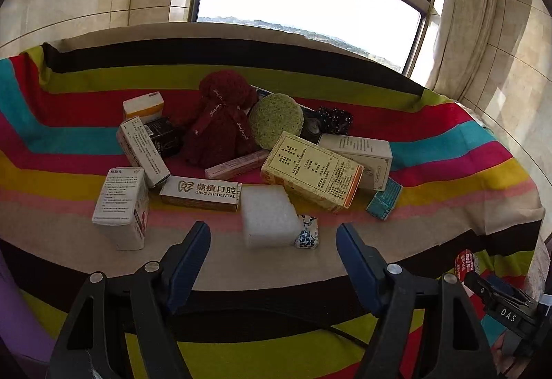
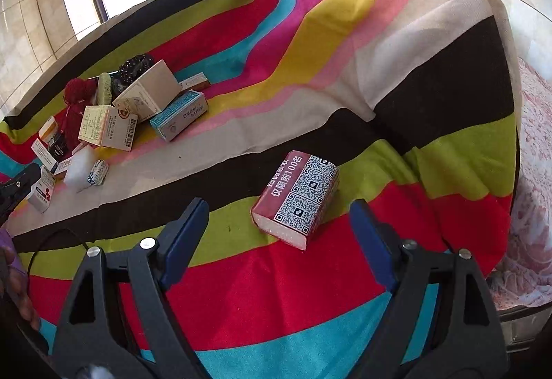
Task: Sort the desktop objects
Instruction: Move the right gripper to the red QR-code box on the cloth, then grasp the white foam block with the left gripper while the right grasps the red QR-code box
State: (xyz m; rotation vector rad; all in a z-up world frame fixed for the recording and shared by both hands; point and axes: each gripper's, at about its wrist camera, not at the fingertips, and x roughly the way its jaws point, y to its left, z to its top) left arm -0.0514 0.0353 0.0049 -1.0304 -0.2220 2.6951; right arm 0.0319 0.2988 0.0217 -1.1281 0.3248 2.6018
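A: How did the pile look, biggest thing first?

B: The striped cloth (image 1: 103,151) covered the whole table; on it, at twelve o'clock from the left gripper (image 1: 272,230), sat the heap. The dark red knitted bundle (image 1: 220,123) looked largest, soft and floppy; I judged it would sag, so best pinched around its narrow neck. The yellow carton (image 1: 310,172) lay at one o'clock, tilted and leaning on the white carton (image 1: 358,151) behind it; thin card, light, probably crushable, so take it across the short sides.

A: And smaller?

B: The dental box (image 1: 200,194) at eleven o'clock lay flat, stiff and easy; the white foam block (image 1: 267,220) stood just ahead of the jaws, spongy and nearly weightless, touching the small patterned packet (image 1: 308,235) at its right.

A: The right side?

B: The tissue pack (image 2: 296,196) lay alone at twelve o'clock from the right gripper (image 2: 276,220), well apart from the heap; soft, with a slick wrapper, so I'd squeeze across its narrow width.

A: Grippers?

B: Both stood with jaws wide apart, nothing between them.

A: Any containers?

B: I saw no bin or tray; whether the cartons held anything, I couldn't tell.
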